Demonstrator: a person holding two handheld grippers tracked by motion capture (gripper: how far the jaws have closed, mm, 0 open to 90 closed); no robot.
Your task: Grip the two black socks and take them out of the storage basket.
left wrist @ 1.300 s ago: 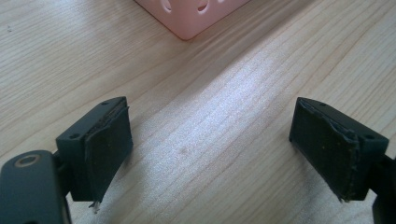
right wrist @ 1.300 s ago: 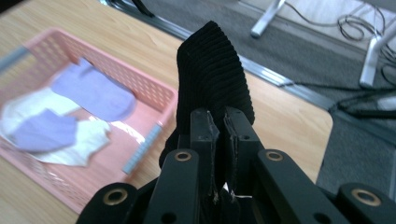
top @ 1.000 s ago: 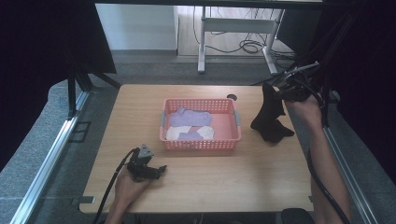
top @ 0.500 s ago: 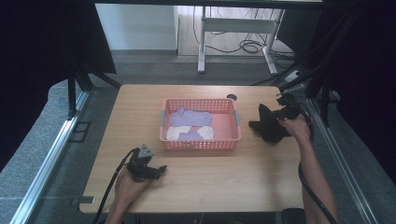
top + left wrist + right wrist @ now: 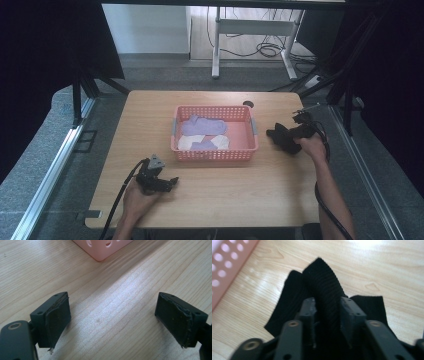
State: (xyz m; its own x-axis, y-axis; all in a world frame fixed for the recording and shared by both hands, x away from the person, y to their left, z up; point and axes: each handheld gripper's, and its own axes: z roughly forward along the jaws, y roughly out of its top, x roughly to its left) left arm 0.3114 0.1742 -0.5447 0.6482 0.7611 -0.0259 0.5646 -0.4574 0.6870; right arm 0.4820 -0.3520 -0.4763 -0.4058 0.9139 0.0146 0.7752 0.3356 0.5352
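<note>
The right hand-held gripper [image 5: 294, 134] is down at the table [image 5: 240, 185], just right of the pink basket [image 5: 215, 155], with a black ribbed cloth [image 5: 322, 282] lying crumpled on the wood and a fold of it standing up between its jaws. Those jaws have just been opening: in the right gripper view they stand narrow, one on either side of the fold, and the pads look eased off rather than pinching, though the blur makes contact hard to rule out. The step in hand reads as setting the black cloth down beside the basket, which already holds a lavender cloth [image 5: 202, 125] and a white one [image 5: 192, 142]. To do it well, the jaws should spread enough that the ribbed knit drops free of both pads before the hand lifts; knit fabric clings to rubber and would otherwise be dragged up again. A straight rise, with no sideways sweep, would keep the pile where it lies and off the basket's wall. If the cloth is meant to be spread or folded here, a corner at the near edge would be a better next grasp than the bunched middle. The left hand-held gripper [image 5: 112, 322] rests low over bare wood near the basket's front corner, jaws wide with nothing between them, ready to pin or take an edge.
</note>
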